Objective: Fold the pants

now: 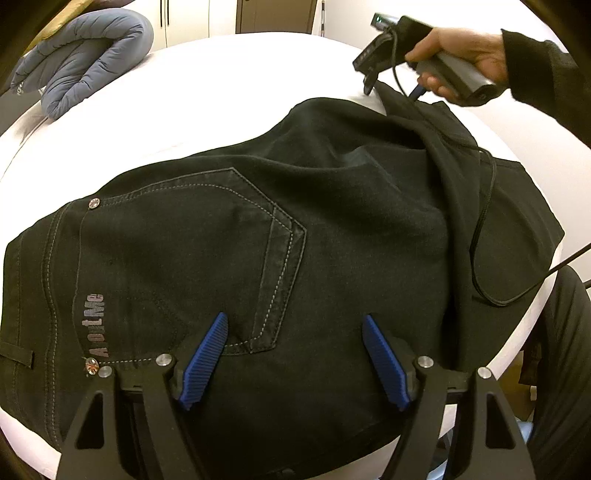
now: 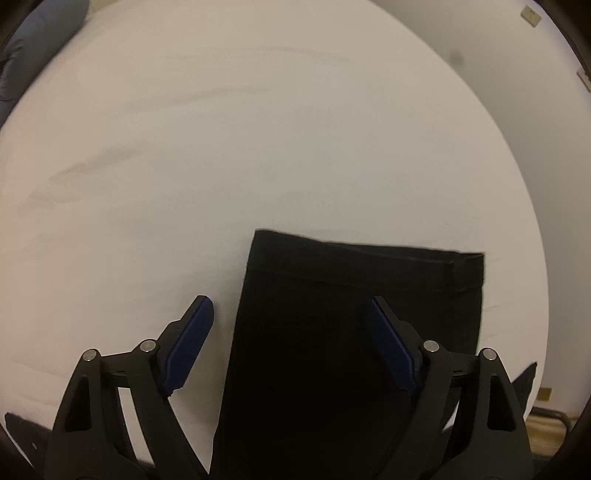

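Observation:
Black jeans (image 1: 258, 236) lie on a white bed (image 1: 229, 92), back pocket up, with grey stitching and a printed logo. My left gripper (image 1: 295, 325) is open and empty, just above the seat by the pocket. In the left wrist view the right gripper (image 1: 373, 70) sits at the far right, held by a hand, over a raised fold of the trouser leg. In the right wrist view my right gripper (image 2: 291, 306) is open, with the hemmed leg end (image 2: 365, 266) lying flat between and beyond its blue fingers.
A folded blue-grey quilted jacket (image 1: 85, 59) lies at the bed's far left. A black cable (image 1: 484, 236) trails from the right gripper across the pants. Wardrobe doors (image 1: 277, 14) stand behind the bed. A wall (image 2: 517, 92) is at the right.

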`<state>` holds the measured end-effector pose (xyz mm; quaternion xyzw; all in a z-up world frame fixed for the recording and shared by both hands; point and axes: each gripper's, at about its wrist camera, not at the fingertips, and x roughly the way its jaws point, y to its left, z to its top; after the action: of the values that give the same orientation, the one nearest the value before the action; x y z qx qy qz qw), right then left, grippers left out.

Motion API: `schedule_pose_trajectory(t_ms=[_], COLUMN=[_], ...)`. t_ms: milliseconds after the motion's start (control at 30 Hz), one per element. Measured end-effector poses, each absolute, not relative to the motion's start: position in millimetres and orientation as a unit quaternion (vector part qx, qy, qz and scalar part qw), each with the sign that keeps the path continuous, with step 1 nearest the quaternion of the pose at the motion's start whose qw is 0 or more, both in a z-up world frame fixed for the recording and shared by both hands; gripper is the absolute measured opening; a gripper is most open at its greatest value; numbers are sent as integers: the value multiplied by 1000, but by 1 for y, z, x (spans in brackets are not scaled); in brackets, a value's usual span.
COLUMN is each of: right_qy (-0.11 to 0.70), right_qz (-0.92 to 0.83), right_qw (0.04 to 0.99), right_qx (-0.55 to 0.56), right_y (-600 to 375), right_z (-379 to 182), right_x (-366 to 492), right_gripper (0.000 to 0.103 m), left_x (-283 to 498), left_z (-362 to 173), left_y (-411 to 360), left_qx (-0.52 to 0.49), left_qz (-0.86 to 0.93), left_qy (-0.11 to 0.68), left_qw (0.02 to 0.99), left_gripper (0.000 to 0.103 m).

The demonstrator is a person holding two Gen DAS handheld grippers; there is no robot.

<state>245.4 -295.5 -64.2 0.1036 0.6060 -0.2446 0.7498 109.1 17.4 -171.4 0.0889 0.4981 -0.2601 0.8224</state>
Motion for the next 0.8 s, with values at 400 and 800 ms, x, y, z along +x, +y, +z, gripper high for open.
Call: schedule_pose_trajectory(t_ms=[400,800], right_qy=[582,344], right_qz=[-217,-208], right_qw=[764,839], right_qx=[173,367], right_y=[-334,-445], right_z=[-61,34], right_x=[262,69], right_gripper=[7,0], left_x=[108,118], left_z=[-171,-169], left_y=[14,2], left_qx=[89,89], left_qz=[-255,-251], left_qy=[498,511], left_qw=[824,817], left_gripper=[79,79])
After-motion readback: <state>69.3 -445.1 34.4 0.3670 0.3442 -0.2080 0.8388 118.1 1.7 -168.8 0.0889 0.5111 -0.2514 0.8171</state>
